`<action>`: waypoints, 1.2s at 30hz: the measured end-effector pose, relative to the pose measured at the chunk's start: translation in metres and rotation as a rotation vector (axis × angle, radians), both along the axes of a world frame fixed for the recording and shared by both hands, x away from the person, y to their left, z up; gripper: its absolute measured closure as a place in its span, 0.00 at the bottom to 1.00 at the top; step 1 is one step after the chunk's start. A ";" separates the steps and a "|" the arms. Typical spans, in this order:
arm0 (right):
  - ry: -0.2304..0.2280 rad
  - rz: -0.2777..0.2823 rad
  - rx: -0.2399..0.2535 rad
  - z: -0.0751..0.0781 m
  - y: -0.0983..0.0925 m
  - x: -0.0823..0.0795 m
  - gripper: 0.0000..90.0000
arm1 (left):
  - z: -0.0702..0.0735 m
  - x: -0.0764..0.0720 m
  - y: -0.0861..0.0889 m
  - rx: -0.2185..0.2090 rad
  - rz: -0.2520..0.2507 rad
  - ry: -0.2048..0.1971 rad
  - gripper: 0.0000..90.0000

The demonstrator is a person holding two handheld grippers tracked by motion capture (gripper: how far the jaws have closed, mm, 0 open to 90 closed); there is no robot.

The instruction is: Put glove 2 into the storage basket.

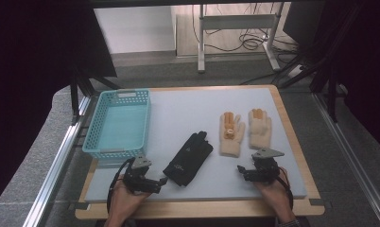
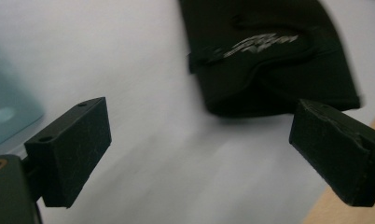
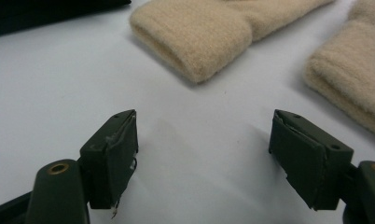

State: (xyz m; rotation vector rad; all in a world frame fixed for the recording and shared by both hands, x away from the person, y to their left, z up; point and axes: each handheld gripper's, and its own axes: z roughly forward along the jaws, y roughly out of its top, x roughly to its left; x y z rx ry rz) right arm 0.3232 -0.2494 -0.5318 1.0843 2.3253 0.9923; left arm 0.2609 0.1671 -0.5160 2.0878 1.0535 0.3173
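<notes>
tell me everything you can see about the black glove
The black glove lies flat on the pale mat, near the front middle, fingers pointing away and slightly right, cuff toward the person. It looks like smooth, thin fabric with a small pale logo near the cuff, seen more closely in the left gripper view. The cuff edge is slightly lifted, casting a shadow. The left gripper sits open just short of the cuff, apparently not touching. The glove lies between the blue basket and the beige gloves.
</notes>
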 end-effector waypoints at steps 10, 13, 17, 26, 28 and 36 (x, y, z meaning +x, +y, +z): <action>0.000 -0.001 0.000 0.000 0.000 0.000 0.26 | 0.018 0.023 -0.046 0.020 -0.039 0.007 0.03; -0.001 0.000 0.000 0.000 0.000 0.000 0.26 | 0.017 0.036 -0.058 0.026 -0.038 0.032 0.01; 0.000 -0.001 0.001 0.000 0.000 0.000 0.26 | 0.014 0.049 -0.070 0.033 -0.035 0.054 0.00; 0.000 -0.001 0.001 0.000 0.000 0.000 0.26 | 0.004 0.068 -0.093 0.066 -0.025 0.073 0.00; -0.001 -0.001 0.001 0.000 0.000 0.000 0.26 | 0.001 0.074 -0.096 0.087 -0.013 0.075 0.00; -0.001 -0.001 0.000 0.000 0.000 0.000 0.26 | -0.012 0.084 -0.104 0.088 -0.025 0.136 0.00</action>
